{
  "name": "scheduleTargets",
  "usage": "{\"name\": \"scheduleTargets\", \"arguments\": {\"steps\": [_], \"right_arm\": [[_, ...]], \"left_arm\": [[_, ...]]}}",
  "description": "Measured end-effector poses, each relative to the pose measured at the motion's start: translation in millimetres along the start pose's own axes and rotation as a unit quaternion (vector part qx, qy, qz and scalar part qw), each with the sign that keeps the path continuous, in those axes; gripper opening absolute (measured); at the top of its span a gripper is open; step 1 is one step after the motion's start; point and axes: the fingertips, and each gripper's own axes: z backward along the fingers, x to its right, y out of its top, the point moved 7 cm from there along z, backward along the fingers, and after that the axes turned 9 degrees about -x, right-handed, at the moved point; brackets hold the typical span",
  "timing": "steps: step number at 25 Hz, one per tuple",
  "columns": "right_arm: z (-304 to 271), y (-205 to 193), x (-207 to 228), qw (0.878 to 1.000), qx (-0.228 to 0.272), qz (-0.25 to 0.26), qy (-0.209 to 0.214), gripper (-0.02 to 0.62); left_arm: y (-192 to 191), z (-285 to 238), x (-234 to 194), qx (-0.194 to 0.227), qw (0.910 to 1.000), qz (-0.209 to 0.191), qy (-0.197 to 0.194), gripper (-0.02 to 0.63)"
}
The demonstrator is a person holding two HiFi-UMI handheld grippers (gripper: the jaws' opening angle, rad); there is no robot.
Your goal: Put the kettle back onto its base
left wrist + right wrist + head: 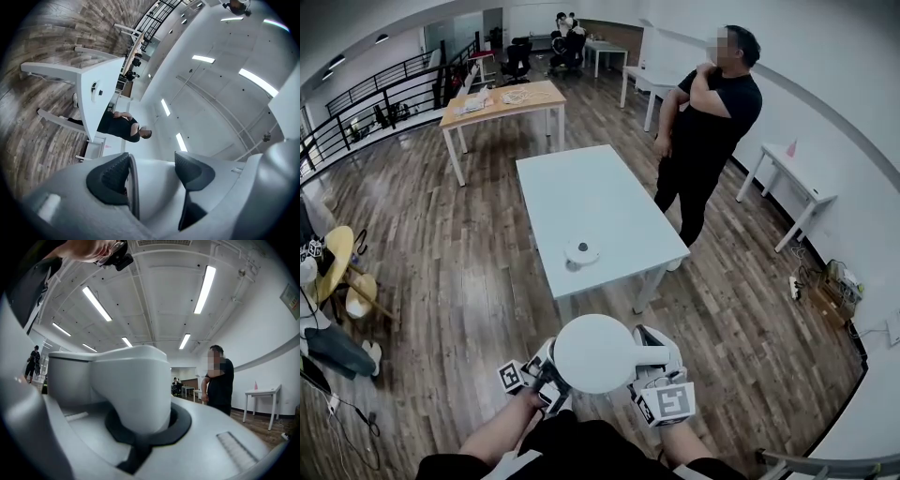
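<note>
Both clamp the plain white kettle (593,353): left gripper (547,372) on its rim (132,183), right gripper (649,362) round its handle (131,385), cube (667,403) marked "5". I hold it over the floor (469,272), well short of the base (581,252) on the surface (581,192).

Wood-plank floor (441,272), white walls (825,84) (strip lights (205,287) overhead), long white table (581,202).

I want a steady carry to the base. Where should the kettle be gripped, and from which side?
The handle of the kettle, from the right, as the right gripper does: it juts out as a narrow bar the jaws close round; the rest is wide and round.
</note>
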Motion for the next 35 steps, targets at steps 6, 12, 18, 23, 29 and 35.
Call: {"name": "scheduleTargets", "arguments": {"steps": [6,12,18,23,29,35], "right_arm": [[-42,10,2,1.0,0.009,0.01,-0.005,0.006],[-87,16,2,1.0,0.008,0.01,-0.011,0.006],[-121,16,-4,1.0,0.005,0.003,-0.018,0.006],[-150,15,4,1.0,-0.002,0.001,-0.017,0.006],[-167,16,29,1.0,0.002,-0.003,-0.014,0.006],[-207,18,65,1.0,0.011,-0.006,0.01,0.006]], "left_arm": [[47,-21,-3,-0.015,0.9999,-0.004,-0.005,0.308],[90,-34,-7,-0.017,0.9998,0.001,-0.005,0.308],[123,-33,-10,-0.011,0.9999,0.009,-0.002,0.308],[144,-46,-18,-0.007,0.9999,0.015,-0.002,0.308],[153,-68,-32,0.0,0.9999,0.011,-0.001,0.308],[176,-103,-47,0.017,0.9998,-0.002,-0.003,0.308]]}}
